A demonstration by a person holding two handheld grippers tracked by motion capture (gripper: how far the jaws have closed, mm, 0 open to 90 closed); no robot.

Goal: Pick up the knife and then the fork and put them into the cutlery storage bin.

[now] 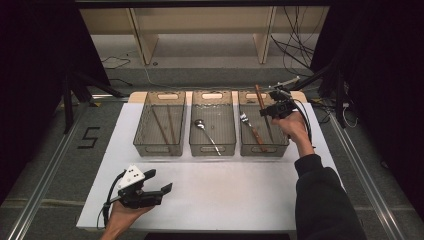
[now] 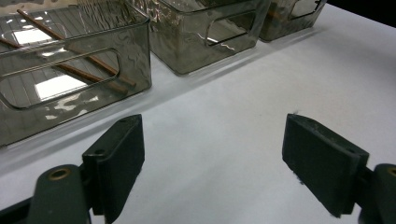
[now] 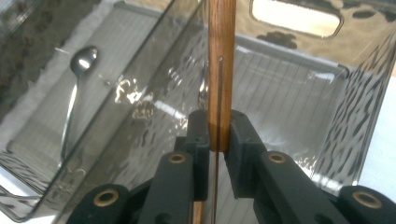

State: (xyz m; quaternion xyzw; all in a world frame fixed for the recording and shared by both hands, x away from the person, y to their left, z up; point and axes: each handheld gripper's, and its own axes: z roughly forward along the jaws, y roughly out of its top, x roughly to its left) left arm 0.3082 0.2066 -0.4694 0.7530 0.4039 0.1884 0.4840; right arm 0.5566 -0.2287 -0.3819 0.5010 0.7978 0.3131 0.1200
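Fork (image 1: 251, 128) in right bin (image 1: 263, 149); spoon (image 1: 206, 132) in middle bin (image 1: 212, 148)

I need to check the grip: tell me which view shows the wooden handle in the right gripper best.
The right gripper view: the wooden handle stands close up, clamped in the right gripper. The high view shows it small above the right bin. The left gripper view looks along the bins' fronts.

Wooden-handled utensil (image 3: 221, 70) upright, pinched above right bin (image 1: 280, 146).
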